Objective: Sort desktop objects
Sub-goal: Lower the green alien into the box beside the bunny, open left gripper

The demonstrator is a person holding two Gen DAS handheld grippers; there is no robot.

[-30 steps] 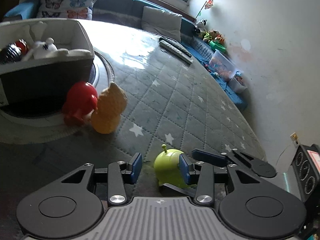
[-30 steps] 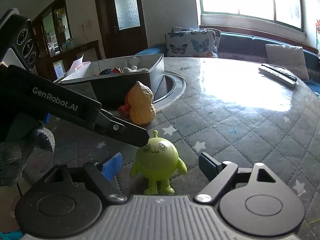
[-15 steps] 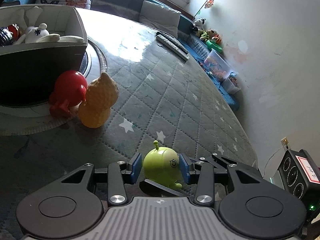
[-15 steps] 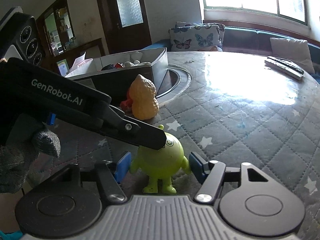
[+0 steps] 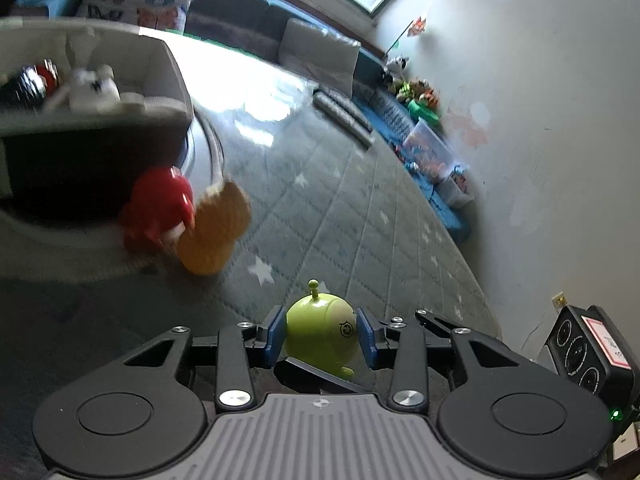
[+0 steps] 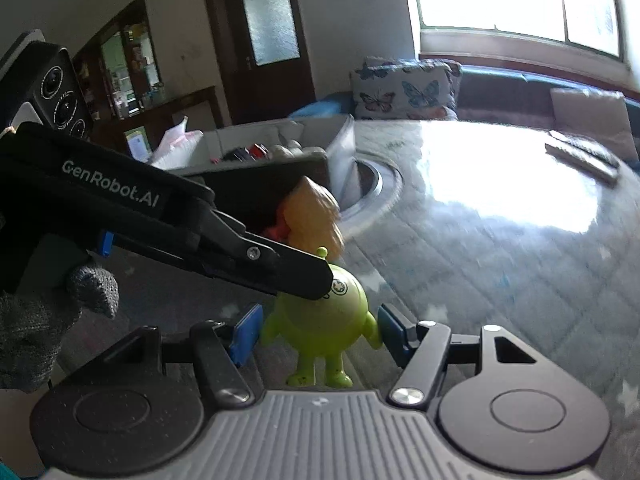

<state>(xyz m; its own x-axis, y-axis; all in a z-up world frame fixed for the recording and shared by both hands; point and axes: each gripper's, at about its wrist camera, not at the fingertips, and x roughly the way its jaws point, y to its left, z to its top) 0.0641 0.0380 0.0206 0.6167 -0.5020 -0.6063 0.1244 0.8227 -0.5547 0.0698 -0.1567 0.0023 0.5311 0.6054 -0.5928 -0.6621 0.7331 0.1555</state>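
A green alien toy [image 5: 320, 330] sits between the blue pads of my left gripper [image 5: 322, 334], which is shut on its head. The toy also shows in the right wrist view [image 6: 326, 320], where my right gripper [image 6: 318, 334] straddles its body with the pads close to its arms, a small gap on each side. The left gripper's arm [image 6: 160, 216] crosses that view from the left. A red toy [image 5: 158, 208] and an orange peanut-shaped toy [image 5: 214, 232] stand by a grey storage box [image 5: 92, 120] holding several toys.
The round table has a grey quilted star cover [image 5: 340, 208] and a sunken centre ring [image 6: 372, 184]. Two remote controls [image 5: 344, 116] lie at the far side. A sofa with cushions [image 6: 404, 88] runs behind the table.
The left gripper closed onto the green toy's head. The right gripper's pads moved inward toward the toy's body. Both views are blurred by motion now.
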